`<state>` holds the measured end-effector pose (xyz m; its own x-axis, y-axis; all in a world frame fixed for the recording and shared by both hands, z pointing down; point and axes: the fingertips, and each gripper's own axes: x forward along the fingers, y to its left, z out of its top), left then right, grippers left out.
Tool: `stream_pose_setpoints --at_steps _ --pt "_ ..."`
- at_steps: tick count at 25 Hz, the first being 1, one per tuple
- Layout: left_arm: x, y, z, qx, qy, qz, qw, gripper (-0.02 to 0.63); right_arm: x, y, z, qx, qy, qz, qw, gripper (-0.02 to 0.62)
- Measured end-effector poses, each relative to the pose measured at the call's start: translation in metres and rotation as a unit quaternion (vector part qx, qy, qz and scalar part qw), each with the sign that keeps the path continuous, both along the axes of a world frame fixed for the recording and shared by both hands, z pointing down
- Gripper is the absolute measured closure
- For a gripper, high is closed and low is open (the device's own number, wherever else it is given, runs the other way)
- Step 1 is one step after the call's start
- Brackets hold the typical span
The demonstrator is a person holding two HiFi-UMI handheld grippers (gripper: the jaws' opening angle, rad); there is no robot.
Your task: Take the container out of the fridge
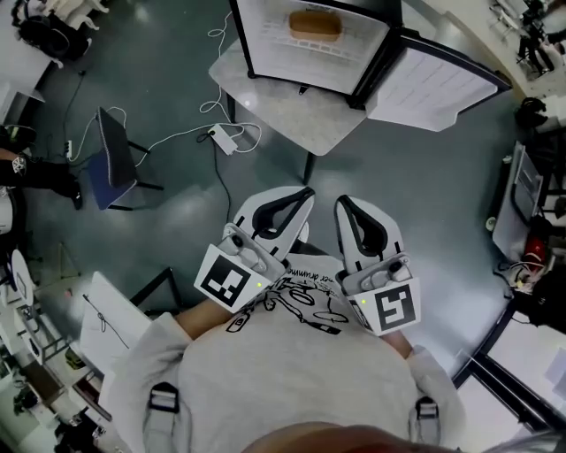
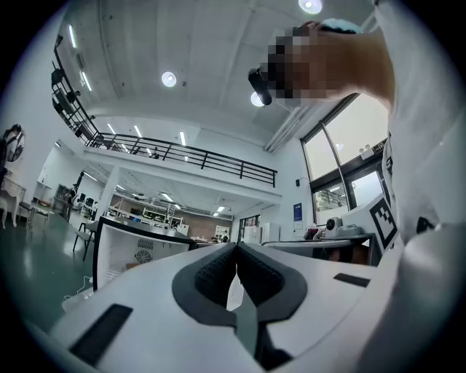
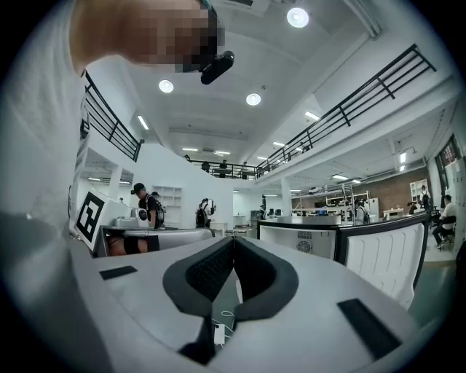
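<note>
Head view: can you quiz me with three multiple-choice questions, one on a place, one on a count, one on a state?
1. Where is the container? A in a sink; B in the fridge; C in a gripper.
2. How many grippers are there? A one; B two; C three.
3. The jaws are: A shut, empty; B wide open; C clamped on the container.
Answers: 1 B, it sits on a fridge shelf. 2 B, left gripper and right gripper. 3 A, each gripper view shows them together, nothing between.
</note>
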<state>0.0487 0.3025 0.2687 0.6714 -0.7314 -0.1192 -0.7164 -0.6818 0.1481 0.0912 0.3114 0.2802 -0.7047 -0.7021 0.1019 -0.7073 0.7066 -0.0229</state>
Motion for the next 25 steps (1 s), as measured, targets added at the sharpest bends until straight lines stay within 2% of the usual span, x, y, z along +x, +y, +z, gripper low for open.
stream_pose_setpoints --at_steps 13,25 --pt "0.03 -0.023 0.003 -0.007 0.004 -0.019 0.9998 0.591 0.029 -0.02 0.004 -0.003 0.0 -0.023 1.0 0.568" --pt "0.028 -0.041 0.003 -0.006 -0.003 -0.031 0.9995 0.591 0.027 -0.037 0.006 -0.006 0.002 -0.033 0.999 0.569"
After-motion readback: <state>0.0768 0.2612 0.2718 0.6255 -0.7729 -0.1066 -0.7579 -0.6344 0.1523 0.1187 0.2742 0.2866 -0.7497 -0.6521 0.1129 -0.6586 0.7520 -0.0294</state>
